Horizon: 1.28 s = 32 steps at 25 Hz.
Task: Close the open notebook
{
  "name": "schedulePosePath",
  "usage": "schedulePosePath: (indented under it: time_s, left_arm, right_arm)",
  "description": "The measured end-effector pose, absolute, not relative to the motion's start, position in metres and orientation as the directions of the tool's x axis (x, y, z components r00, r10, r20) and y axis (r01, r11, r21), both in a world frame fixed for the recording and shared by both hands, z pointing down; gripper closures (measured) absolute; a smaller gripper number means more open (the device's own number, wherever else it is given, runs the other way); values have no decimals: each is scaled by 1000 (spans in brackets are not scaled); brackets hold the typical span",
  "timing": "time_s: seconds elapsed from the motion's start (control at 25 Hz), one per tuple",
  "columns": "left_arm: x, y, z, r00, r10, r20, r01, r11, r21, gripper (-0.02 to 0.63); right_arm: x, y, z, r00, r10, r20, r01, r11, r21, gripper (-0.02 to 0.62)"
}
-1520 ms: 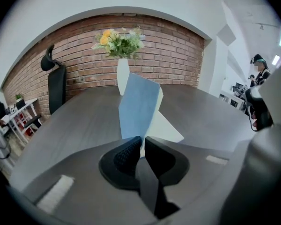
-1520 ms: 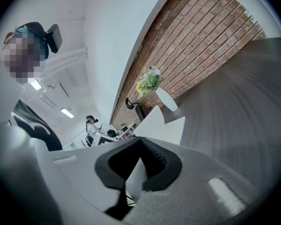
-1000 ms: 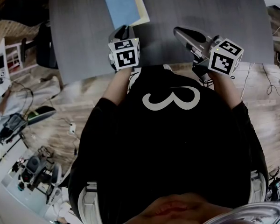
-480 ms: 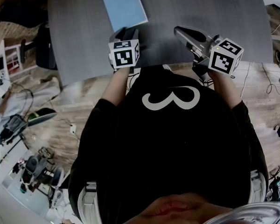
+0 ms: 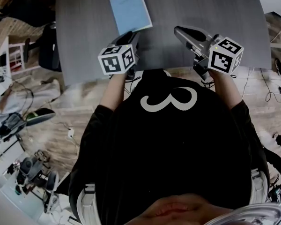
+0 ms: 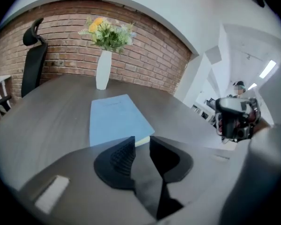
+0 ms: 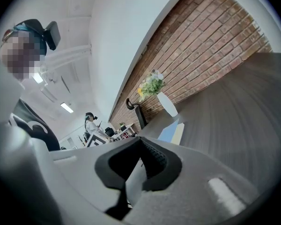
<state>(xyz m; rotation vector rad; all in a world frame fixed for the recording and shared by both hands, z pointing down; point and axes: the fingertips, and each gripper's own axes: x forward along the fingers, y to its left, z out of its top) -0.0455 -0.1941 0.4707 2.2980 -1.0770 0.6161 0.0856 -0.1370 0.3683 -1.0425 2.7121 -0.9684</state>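
Note:
The light blue notebook (image 5: 130, 9) lies shut and flat on the grey table (image 5: 84, 36); in the left gripper view the notebook (image 6: 114, 118) sits just beyond the jaws. My left gripper (image 5: 129, 35) hovers off its near edge, and the left gripper (image 6: 141, 143) has a narrow gap that is closing, with nothing in it. My right gripper (image 5: 178, 31) hangs over the table's right side, away from the book. In its own view the right gripper (image 7: 140, 140) has its tips together and empty, and the notebook (image 7: 171, 132) shows far off.
A white vase of flowers (image 6: 102, 70) stands at the table's far end before a brick wall. A black office chair (image 6: 32, 55) is at the far left. The table's near edge (image 5: 178, 68) runs right in front of the person. Cables and gear litter the floor (image 5: 23, 125).
A second ago a cream page showed beside the blue cover; the notebook now lies shut. My left gripper has drawn back toward the person, lifted and rolled. The right gripper has stayed put.

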Motion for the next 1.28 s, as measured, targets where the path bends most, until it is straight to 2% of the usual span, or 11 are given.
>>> schedulePosePath:
  time_s: [0.04, 0.24, 0.44, 0.64, 0.88, 1.28]
  left_arm:
    - [-45, -193, 459, 611, -553, 566, -777, -558, 292, 516]
    - [-38, -180, 397, 723, -548, 422, -687, -632, 357, 586]
    - [-32, -156, 344, 811, -509, 289, -585, -712, 388, 588]
    - [-37, -141, 299, 841, -512, 176, -540, -768, 345, 587]
    - [-40, -133, 288, 833, -534, 145, -553, -789, 268, 588]
    - [-48, -135, 293, 823, -548, 150, -567, -778, 269, 588]
  right_arm:
    - [83, -140, 362, -770, -623, 138, -576, 586, -571, 594]
    - [74, -144, 333, -802, -580, 142, -566, 661, -493, 595]
    - [57, -137, 310, -830, -547, 113, -535, 719, -445, 594]
    - [42, -132, 295, -850, -516, 111, -514, 763, -391, 595]
    - [37, -130, 293, -843, -529, 99, -524, 767, -371, 595]
    - [27, -128, 293, -847, -524, 90, -517, 771, -372, 595]
